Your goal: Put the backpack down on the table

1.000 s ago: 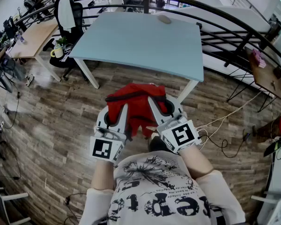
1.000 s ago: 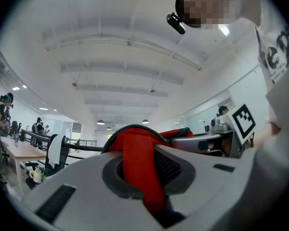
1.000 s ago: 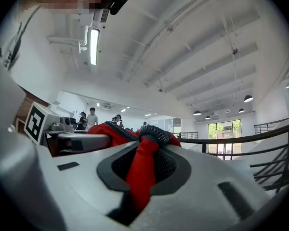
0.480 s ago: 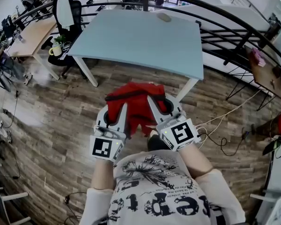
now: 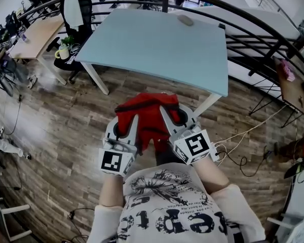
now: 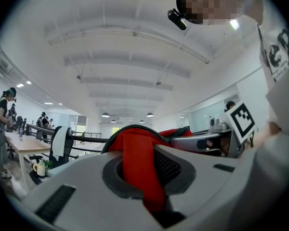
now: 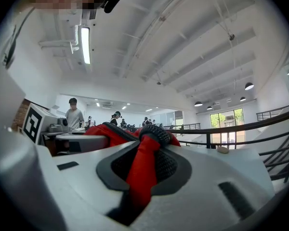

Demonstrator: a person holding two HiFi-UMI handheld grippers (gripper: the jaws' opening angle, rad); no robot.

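A red backpack (image 5: 148,113) with black trim hangs in the air in front of the person, just short of the near edge of the light blue table (image 5: 157,39). In the head view my left gripper (image 5: 125,119) pinches its left side and my right gripper (image 5: 176,111) its right side. In the left gripper view red fabric (image 6: 137,162) is clamped between the jaws of the left gripper (image 6: 145,179). The right gripper view shows a red strap (image 7: 143,165) between the jaws of the right gripper (image 7: 140,179); these jaws are opening slightly, still pressed on the strap.
A small grey object (image 5: 185,20) lies at the table's far edge. A black office chair with a white cloth (image 5: 73,11), a mug (image 5: 63,53) and a wooden desk (image 5: 33,37) stand at left. A black railing (image 5: 253,27) curves behind. Cables (image 5: 238,153) lie on the wood floor at right.
Both grippers have carried the backpack a little toward the table and slightly lower. Both still hold it.
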